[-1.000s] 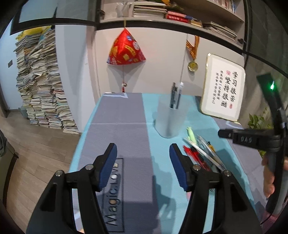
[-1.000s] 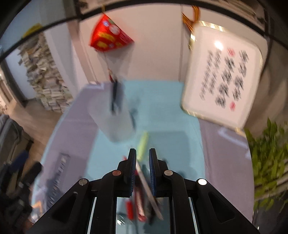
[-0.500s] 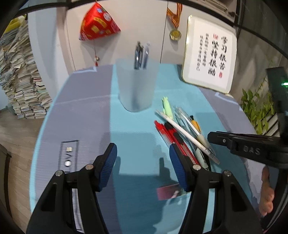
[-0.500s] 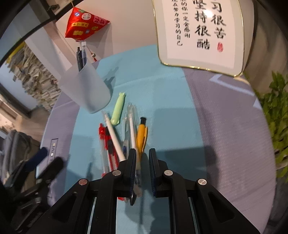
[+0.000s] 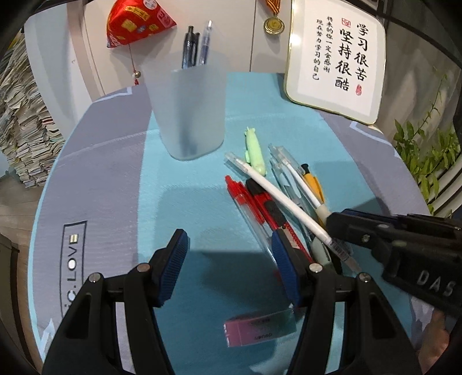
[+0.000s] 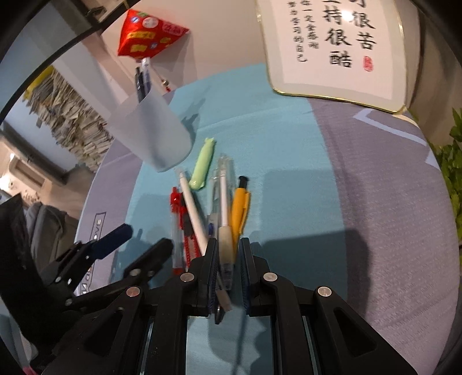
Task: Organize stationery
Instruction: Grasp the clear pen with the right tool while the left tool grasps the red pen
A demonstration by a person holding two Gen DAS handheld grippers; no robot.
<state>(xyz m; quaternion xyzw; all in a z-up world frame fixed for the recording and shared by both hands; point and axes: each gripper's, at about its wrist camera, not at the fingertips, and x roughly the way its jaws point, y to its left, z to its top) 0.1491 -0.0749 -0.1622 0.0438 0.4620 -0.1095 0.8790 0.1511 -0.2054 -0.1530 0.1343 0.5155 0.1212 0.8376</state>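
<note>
A frosted pen cup (image 5: 184, 115) (image 6: 153, 138) with three pens in it stands on the blue mat. Right of it lies a loose pile: a green pen (image 5: 254, 150) (image 6: 202, 164), a white pen (image 5: 277, 196) (image 6: 192, 207), red pens (image 5: 245, 202), an orange pen (image 5: 313, 183) (image 6: 239, 210). A pink eraser box (image 5: 260, 331) lies nearer. My left gripper (image 5: 229, 262) (image 6: 144, 238) hangs open over bare mat, left of the pile. My right gripper (image 6: 228, 256) (image 5: 335, 222) is down at the pile's near end, jaws almost together, with a beige-grip pen (image 6: 223, 230) showing in the slit.
A framed calligraphy board (image 5: 337, 57) leans at the back right, with a green plant (image 5: 427, 161) beyond the table's right edge. A red ornament (image 5: 135, 26) and a medal hang on the wall. Paper stacks (image 5: 20, 121) stand on the floor at left.
Both grippers have come down and closer to the pen pile. The right one now sits at the pile's near end. Neither gripper's jaw width has changed.
</note>
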